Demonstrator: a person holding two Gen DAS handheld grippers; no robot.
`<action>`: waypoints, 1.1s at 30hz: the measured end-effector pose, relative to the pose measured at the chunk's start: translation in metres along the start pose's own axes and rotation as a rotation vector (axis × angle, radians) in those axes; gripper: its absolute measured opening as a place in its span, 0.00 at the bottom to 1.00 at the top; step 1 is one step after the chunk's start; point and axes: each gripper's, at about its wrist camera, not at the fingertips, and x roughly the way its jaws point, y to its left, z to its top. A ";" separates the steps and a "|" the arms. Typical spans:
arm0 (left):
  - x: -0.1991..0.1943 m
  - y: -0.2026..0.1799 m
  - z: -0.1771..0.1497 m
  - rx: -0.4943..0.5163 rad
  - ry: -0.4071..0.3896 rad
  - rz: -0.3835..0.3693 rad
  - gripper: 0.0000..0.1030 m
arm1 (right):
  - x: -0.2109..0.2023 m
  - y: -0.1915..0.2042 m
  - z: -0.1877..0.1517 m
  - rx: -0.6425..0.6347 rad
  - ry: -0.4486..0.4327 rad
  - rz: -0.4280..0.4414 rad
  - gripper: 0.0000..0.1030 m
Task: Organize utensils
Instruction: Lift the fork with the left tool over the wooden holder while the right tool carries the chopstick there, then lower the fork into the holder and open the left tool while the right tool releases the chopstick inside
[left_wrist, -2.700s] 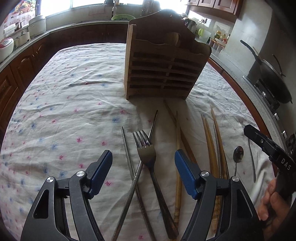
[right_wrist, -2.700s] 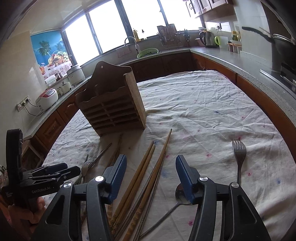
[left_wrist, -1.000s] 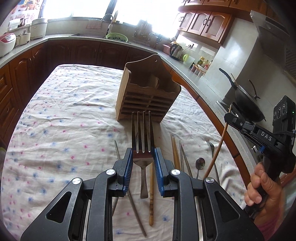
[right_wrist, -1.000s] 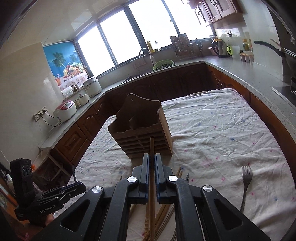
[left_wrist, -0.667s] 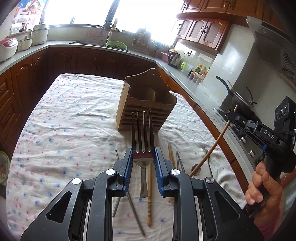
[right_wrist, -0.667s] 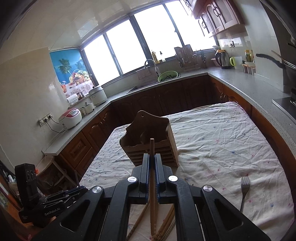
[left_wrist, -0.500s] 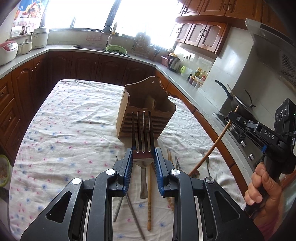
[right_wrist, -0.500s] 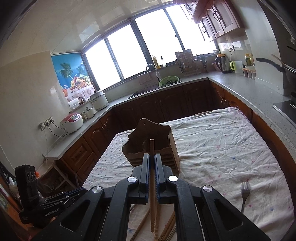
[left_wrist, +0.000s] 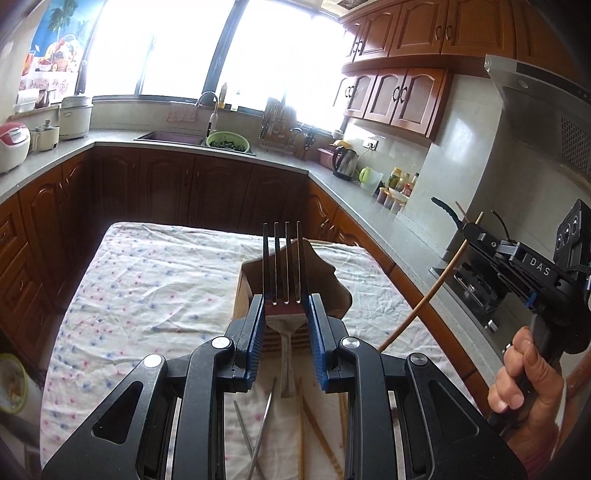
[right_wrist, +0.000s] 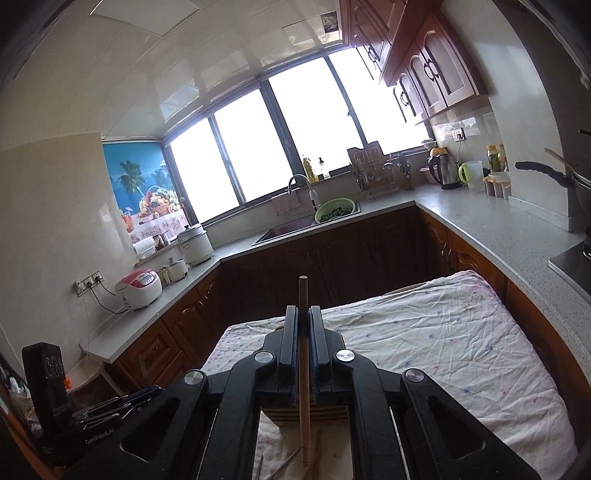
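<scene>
Two grippers, each with a utensil pinched and lifted clear of the table. Left gripper (left_wrist: 284, 314) clamped on a shiny steel fork (left_wrist: 283, 269) just below the four tines, blue ribbed pads (left_wrist: 258, 332) pressing the flat neck from both sides, tines pointing straight up, handle hanging down behind. Right gripper (right_wrist: 303, 332) squeezed nearly flush on a single round wooden chopstick (right_wrist: 303, 369), plain light wood with a grooved lower end, blunt tip poking up past the black jaws. Same chopstick visible in the left view as a long thin stick (left_wrist: 424, 306) slanting down from the right gripper (left_wrist: 476, 234), handle gripped by a bare hand (left_wrist: 524, 369). Below, slatted wooden utensil holder (left_wrist: 332, 291) with a scalloped back standing on the table (left_wrist: 147, 295), covered by a wrinkled white cloth with tiny pink and blue flecks. More wooden and metal chopsticks (left_wrist: 306, 435) lying loose on the cloth near the bottom.
</scene>
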 end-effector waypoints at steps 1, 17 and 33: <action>0.003 0.000 0.005 -0.002 -0.008 0.001 0.21 | 0.002 0.000 0.004 0.001 -0.014 -0.002 0.05; 0.069 0.019 0.057 -0.052 -0.084 0.041 0.21 | 0.056 -0.022 0.043 0.052 -0.139 -0.023 0.05; 0.139 0.030 0.019 -0.061 -0.015 0.098 0.21 | 0.128 -0.051 -0.020 0.102 -0.030 -0.031 0.05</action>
